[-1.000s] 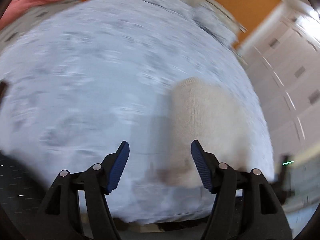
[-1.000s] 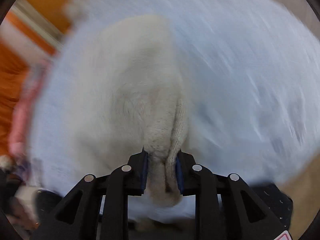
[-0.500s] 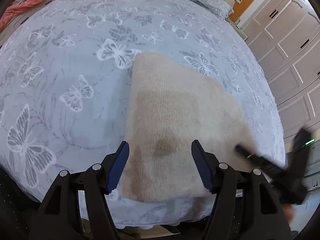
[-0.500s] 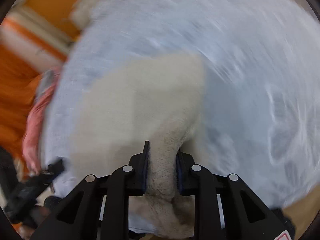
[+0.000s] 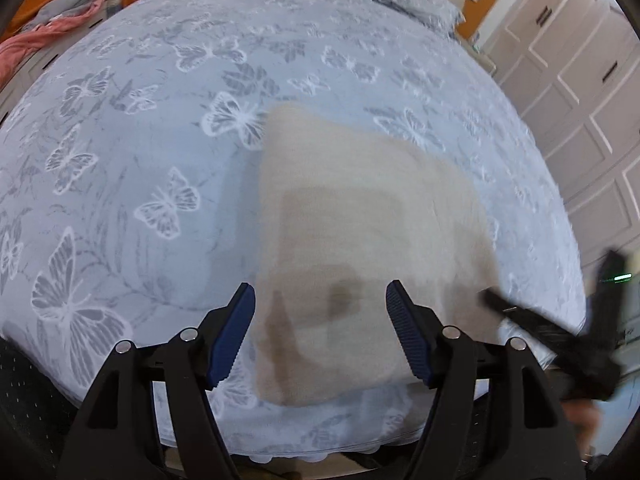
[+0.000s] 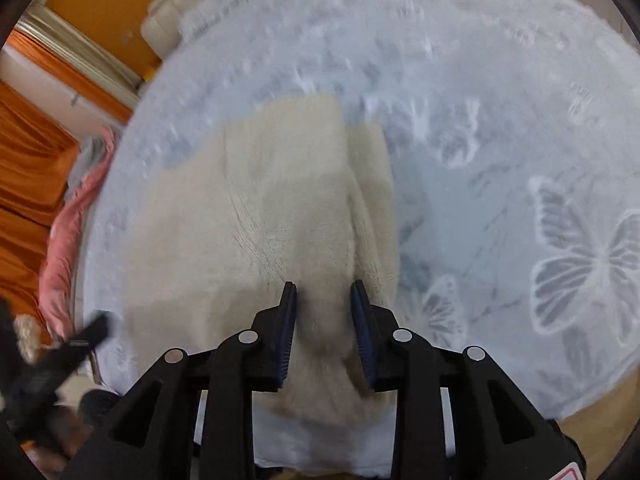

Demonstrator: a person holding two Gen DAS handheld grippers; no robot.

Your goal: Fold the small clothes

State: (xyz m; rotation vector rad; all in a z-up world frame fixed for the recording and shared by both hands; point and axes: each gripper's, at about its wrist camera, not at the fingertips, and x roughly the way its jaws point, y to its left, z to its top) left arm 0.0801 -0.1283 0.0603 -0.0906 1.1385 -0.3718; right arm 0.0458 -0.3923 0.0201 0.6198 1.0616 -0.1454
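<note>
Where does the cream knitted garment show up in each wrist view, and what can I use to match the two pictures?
Left wrist view: the cream knitted garment lies flat at centre, running down between the open jaws of the left gripper.
Right wrist view: the garment fills centre-left, its near edge between the jaws of the right gripper.
Shared landmark: the butterfly-print bedspread under it.
</note>
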